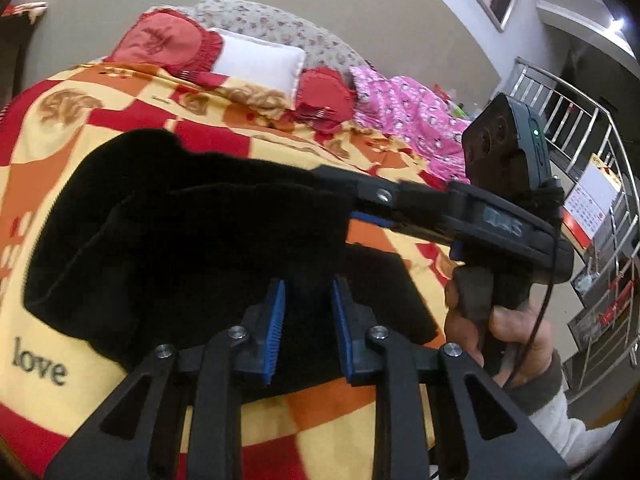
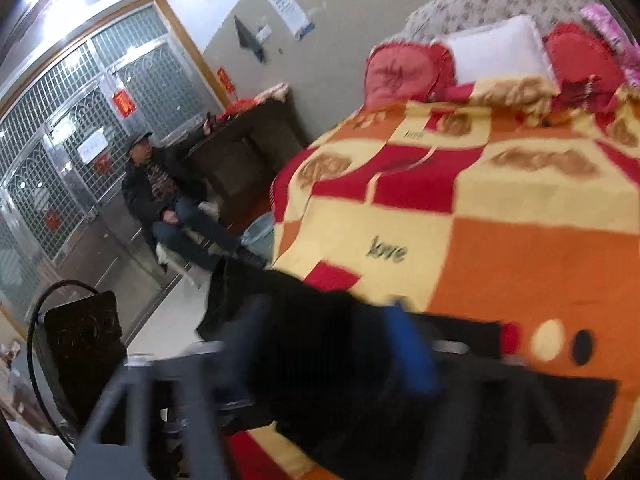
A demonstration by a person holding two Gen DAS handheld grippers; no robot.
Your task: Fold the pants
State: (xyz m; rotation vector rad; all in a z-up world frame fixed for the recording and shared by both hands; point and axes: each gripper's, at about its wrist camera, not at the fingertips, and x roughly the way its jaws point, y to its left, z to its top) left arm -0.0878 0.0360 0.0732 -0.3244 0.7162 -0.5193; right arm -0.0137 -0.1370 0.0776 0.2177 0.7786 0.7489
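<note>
Two tongs work one pair of black pants (image 1: 180,248), which lies bunched on the checked blanket (image 1: 60,168) of a bed, a little toward 9 o'clock of centre in the left wrist view. The left tongs (image 1: 309,330), at 6 o'clock, stand narrow, with dark cloth filling the slot between their blue pads (image 1: 276,332). They appear to be pinching the near edge of the pants, probably to anchor that end while the other is laid over.

The right tongs (image 1: 362,204) reach in from 3 o'clock, carried by the person's right hand (image 1: 508,332). Their tips sit at the upper fold of the cloth, which looks raised off the blanket there. In the right wrist view, blurred as it is, those jaws are spread wide, with pants fabric lying between them but not squeezed. I judge that a lifted layer is being let go so that it settles on the layer below.

The fold looks partway done: the pants are doubled but rumpled, with one corner trailing toward 4 o'clock. The fabric seems thick and limp, so it may slump if the left pinch gives way. Red pillows (image 1: 168,40) and a white pillow (image 1: 260,60) sit well apart at 12 o'clock.
</note>
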